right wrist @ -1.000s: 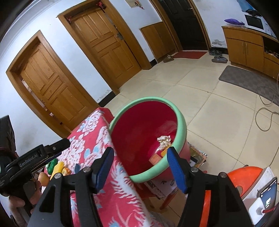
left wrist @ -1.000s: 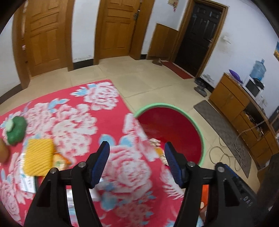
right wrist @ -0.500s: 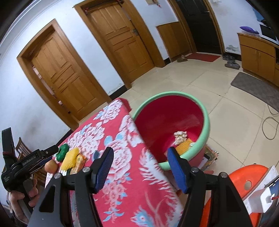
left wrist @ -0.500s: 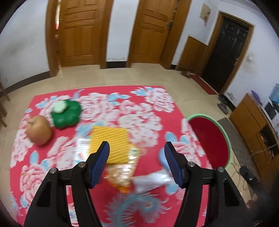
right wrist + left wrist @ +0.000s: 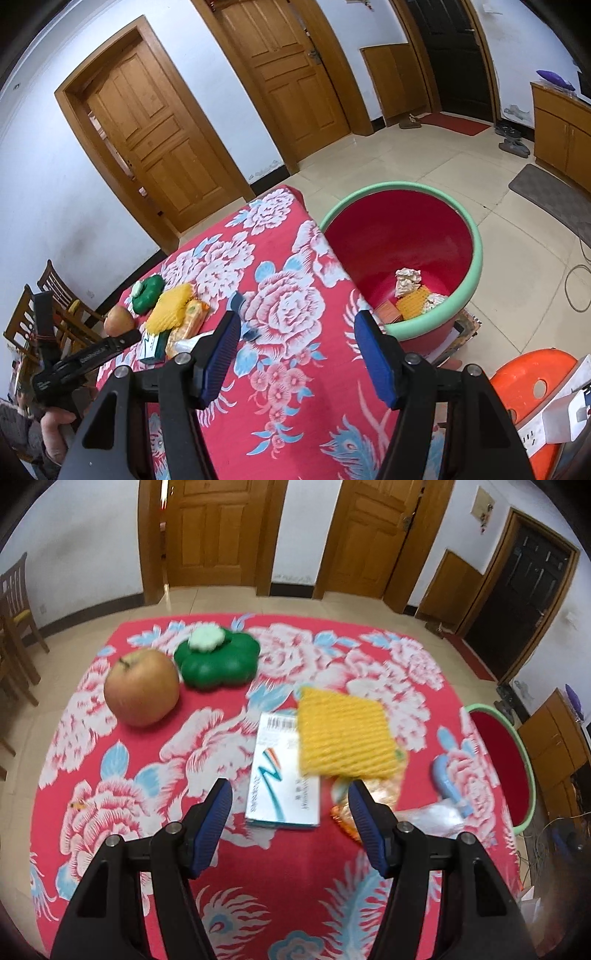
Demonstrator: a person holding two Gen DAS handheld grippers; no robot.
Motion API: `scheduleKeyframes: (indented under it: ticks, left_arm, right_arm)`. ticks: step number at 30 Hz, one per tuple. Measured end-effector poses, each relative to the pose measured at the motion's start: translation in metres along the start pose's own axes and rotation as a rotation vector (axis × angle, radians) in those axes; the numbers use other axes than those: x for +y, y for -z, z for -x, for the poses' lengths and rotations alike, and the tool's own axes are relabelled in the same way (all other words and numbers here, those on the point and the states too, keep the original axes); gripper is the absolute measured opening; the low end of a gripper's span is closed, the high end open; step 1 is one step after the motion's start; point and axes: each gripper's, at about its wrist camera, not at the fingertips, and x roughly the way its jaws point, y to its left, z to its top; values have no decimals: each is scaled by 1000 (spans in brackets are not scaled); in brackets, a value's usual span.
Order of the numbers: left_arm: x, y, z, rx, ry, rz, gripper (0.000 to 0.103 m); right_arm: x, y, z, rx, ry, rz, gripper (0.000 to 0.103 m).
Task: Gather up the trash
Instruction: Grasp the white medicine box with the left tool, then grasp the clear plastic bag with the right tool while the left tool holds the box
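On the red flowered tablecloth (image 5: 155, 812) lies a white and teal carton (image 5: 282, 775), a yellow foam net (image 5: 341, 733) overlapping its right side, an orange snack wrapper (image 5: 369, 797) and a clear plastic scrap (image 5: 437, 814). My left gripper (image 5: 290, 814) hangs open just above the carton's near end, holding nothing. My right gripper (image 5: 295, 345) is open and empty over the cloth, left of the red bin with a green rim (image 5: 476, 258), which holds crumpled paper and wrappers (image 5: 408, 282). The left gripper (image 5: 88, 356) and the same trash pile (image 5: 173, 312) show at the left of the right wrist view.
An apple (image 5: 142, 692) and a green flower-shaped container (image 5: 216, 659) sit at the table's far left. A blue and white object (image 5: 448, 781) lies near the right edge. An orange stool (image 5: 532, 387) with a white power strip stands beside the bin. Wooden chairs (image 5: 16, 602) stand left.
The left gripper has swung from the bin back over the table and now hangs above the carton and foam net. The right gripper has drifted left, away from the bin. Both stay open.
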Motion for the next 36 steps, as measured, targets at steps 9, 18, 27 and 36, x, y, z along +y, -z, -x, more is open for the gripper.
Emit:
scheduleKeyframes:
  ticks: [9, 18, 27, 36]
  left_arm:
    - [4, 1, -37, 77, 53, 3, 65]
    - [7, 5, -36, 34, 50, -27, 51]
    - [29, 29, 12, -33, 83, 30, 51]
    - [53, 52, 53, -126, 10, 64, 51]
  right_arm:
    - [7, 7, -14, 41, 9, 19, 67]
    - [12, 13, -16, 55, 2, 28, 67]
    - [29, 21, -15, 68, -29, 61, 67]
    - [65, 33, -29, 143, -109, 125, 67]
